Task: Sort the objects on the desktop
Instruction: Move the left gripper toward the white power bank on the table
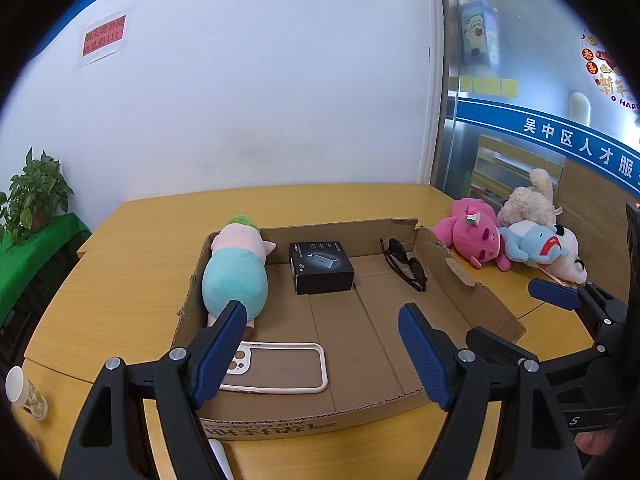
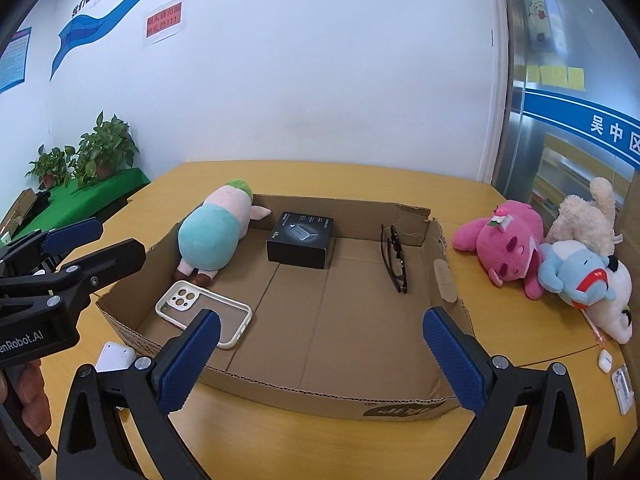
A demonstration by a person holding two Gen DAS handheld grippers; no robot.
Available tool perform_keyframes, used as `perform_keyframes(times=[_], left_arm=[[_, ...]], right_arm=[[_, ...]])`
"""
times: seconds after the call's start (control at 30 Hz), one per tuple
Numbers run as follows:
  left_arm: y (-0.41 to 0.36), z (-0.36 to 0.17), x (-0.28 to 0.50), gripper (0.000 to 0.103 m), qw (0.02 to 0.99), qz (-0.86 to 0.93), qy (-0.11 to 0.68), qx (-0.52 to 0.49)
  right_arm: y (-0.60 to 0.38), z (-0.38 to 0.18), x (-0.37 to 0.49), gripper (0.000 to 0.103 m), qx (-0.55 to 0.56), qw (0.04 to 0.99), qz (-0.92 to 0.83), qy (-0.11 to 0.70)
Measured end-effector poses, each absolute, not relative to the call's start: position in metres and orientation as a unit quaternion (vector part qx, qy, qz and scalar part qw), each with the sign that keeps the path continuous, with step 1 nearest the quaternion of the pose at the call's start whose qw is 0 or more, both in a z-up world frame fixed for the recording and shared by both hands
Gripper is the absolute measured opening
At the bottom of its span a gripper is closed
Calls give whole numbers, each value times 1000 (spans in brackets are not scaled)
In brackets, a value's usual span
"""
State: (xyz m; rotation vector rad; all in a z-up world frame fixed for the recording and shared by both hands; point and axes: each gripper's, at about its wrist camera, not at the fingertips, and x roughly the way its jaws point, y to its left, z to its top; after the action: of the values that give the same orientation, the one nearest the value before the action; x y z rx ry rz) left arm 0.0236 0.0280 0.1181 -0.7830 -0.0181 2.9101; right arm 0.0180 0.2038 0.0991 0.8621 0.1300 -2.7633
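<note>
A shallow cardboard box [image 1: 472, 284] [image 2: 444, 276] lies on the yellow table. In it are a teal and pink plush [image 1: 236, 272] [image 2: 212, 232], a black box [image 1: 320, 266] [image 2: 300, 238], dark glasses [image 1: 404, 264] [image 2: 394, 258] and a clear phone case [image 1: 280, 368] [image 2: 208, 312]. My left gripper [image 1: 320, 348] is open and empty over the box's near edge. My right gripper [image 2: 320, 356] is open and empty, also at the near edge. The left gripper shows at the left of the right wrist view [image 2: 96, 240].
A pile of plush toys, pink [image 1: 472, 236] [image 2: 508, 244], blue [image 1: 532, 246] [image 2: 576, 272] and cream [image 1: 528, 200] [image 2: 584, 212], lies right of the box. A paper cup [image 1: 26, 394] lies at the table's left. White small items [image 2: 606, 360] [image 2: 114, 356] sit near the front edge. Potted plants [image 2: 104, 148] stand far left.
</note>
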Motion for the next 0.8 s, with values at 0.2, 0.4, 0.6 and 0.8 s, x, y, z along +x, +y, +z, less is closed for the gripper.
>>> perform_keyframes(times=[0.2,0.4,0.6,0.8], left_arm=[[24,117,27,78,60,962,-8,-265],[19,112,27,78,57,961,-8,-271],[4,105,30,78,53,958,-16,-282],[-35,83,40,78,29,947,-33,-318]], right_arm=[[203,98,21,103,297,124,-946,47],[200,96,22,103,295,122,-946,49],[200,91,17,103,297,119,-946,44],[181,86,19,103,293,146,-943,58]])
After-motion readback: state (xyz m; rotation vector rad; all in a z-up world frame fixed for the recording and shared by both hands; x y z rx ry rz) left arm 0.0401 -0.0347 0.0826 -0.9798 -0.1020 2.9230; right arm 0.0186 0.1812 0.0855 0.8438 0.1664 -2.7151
